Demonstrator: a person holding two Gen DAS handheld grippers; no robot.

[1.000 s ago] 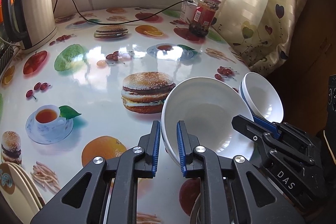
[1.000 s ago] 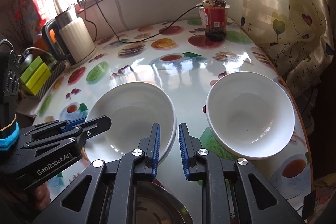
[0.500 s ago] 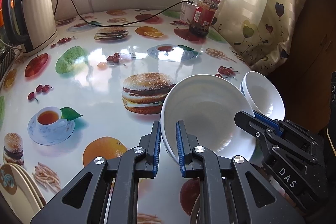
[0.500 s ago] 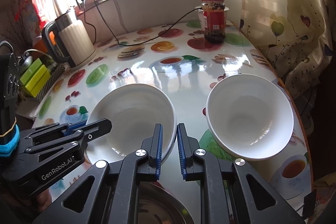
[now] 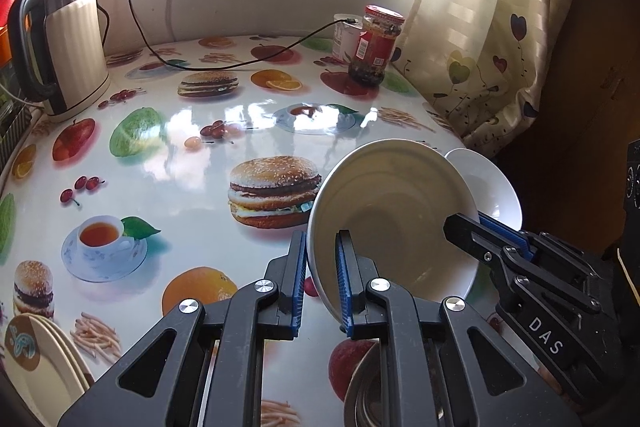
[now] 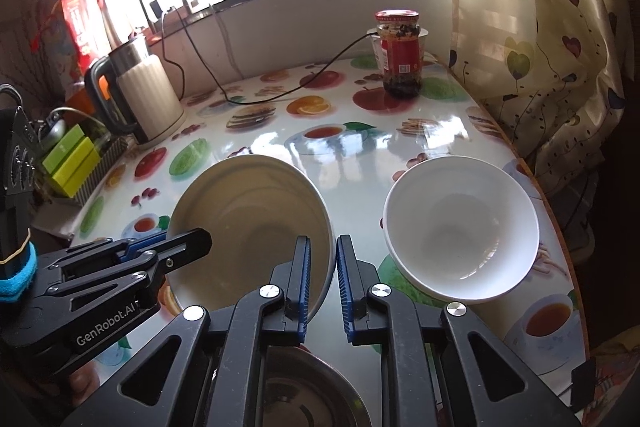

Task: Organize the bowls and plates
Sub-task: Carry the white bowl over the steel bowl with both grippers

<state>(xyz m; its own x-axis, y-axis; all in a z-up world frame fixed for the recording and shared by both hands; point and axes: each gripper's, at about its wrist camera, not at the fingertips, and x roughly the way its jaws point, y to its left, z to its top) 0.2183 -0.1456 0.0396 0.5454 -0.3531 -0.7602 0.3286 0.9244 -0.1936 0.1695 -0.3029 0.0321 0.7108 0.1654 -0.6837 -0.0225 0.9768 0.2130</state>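
A white bowl (image 5: pixel 394 215) is held off the table, tilted, between both grippers. My left gripper (image 5: pixel 322 281) is shut on its left rim. My right gripper (image 6: pixel 322 281) is shut on its right rim; the bowl also shows in the right wrist view (image 6: pixel 248 223). A second white bowl (image 6: pixel 460 223) sits on the table to the right of the held one, and it peeks out behind the held bowl in the left wrist view (image 5: pixel 486 183). A stack of cream plates (image 5: pixel 38 363) lies at the near left table edge.
A steel bowl (image 6: pixel 304 395) lies just below the grippers. A kettle (image 5: pixel 66 43) stands at the back left, with a cable (image 5: pixel 208 65) across the table. A red-lidded jar (image 6: pixel 400 53) stands at the back right by the curtain (image 5: pixel 488 27). Green boxes (image 6: pixel 70 161) sit left.
Both grippers have lifted the held bowl higher and tipped it more upright. The second bowl has stayed on the table.
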